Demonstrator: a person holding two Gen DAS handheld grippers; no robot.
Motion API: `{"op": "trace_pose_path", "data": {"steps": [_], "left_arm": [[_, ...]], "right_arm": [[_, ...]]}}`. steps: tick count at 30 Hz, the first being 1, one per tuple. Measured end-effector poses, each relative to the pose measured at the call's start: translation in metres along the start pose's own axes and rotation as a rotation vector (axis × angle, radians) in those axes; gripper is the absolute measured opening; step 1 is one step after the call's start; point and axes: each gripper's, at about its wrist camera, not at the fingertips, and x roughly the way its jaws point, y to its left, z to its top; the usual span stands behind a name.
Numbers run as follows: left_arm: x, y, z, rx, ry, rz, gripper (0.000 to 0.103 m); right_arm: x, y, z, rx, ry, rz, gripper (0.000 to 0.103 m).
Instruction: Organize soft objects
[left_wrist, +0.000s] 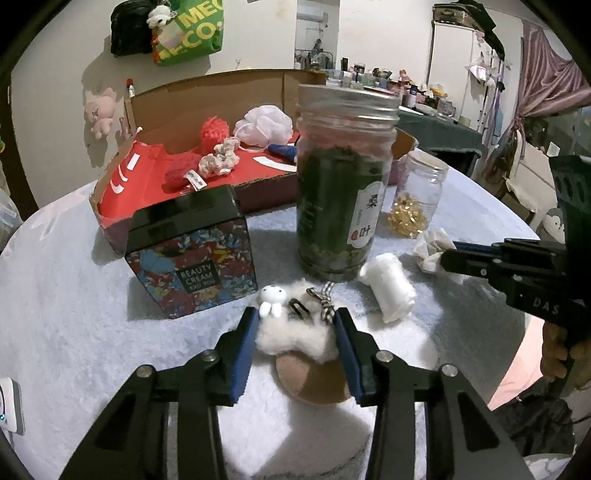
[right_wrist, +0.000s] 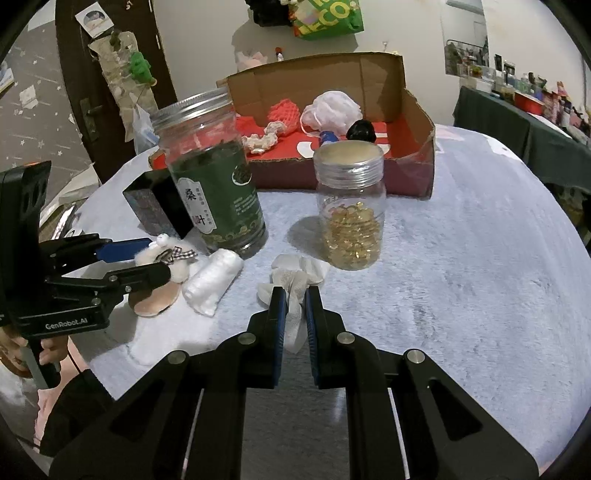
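A fluffy white plush (left_wrist: 295, 334) with a tiny rabbit figure, a checked bow and a tan round base lies on the pale blue tablecloth. My left gripper (left_wrist: 297, 321) is shut on it, both blue pads pressing into the fluff; from the right wrist view the same gripper (right_wrist: 157, 256) clamps the plush (right_wrist: 179, 267). My right gripper (right_wrist: 295, 295) is shut on a crumpled white tissue (right_wrist: 295, 273), which sticks up between its pads; in the left wrist view it (left_wrist: 448, 254) touches the tissue (left_wrist: 430, 243). A rolled white towel (left_wrist: 388, 288) (right_wrist: 212, 280) lies between the two.
An open cardboard box (left_wrist: 207, 92) (right_wrist: 417, 110) with red lining at the back holds a red net ball (left_wrist: 214, 133), a white bath pouf (left_wrist: 266, 123) and a scrunchie. A tall jar of green leaves (left_wrist: 340, 184), a jar of gold capsules (right_wrist: 351, 221) and a floral cream box (left_wrist: 192, 258) stand close by.
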Motion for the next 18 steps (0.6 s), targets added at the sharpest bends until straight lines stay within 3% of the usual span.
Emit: {"op": "trace_pose_path", "data": {"steps": [11, 18], "left_arm": [[-0.022, 0.017, -0.004, -0.07, -0.027, -0.02, 0.042], [-0.035, 0.039, -0.011, -0.113, -0.045, 0.031, 0.042]], "right_arm": [[-0.008, -0.002, 0.003, 0.005, -0.015, -0.003, 0.011], [-0.013, -0.008, 0.002, 0.012, -0.017, -0.015, 0.011]]}}
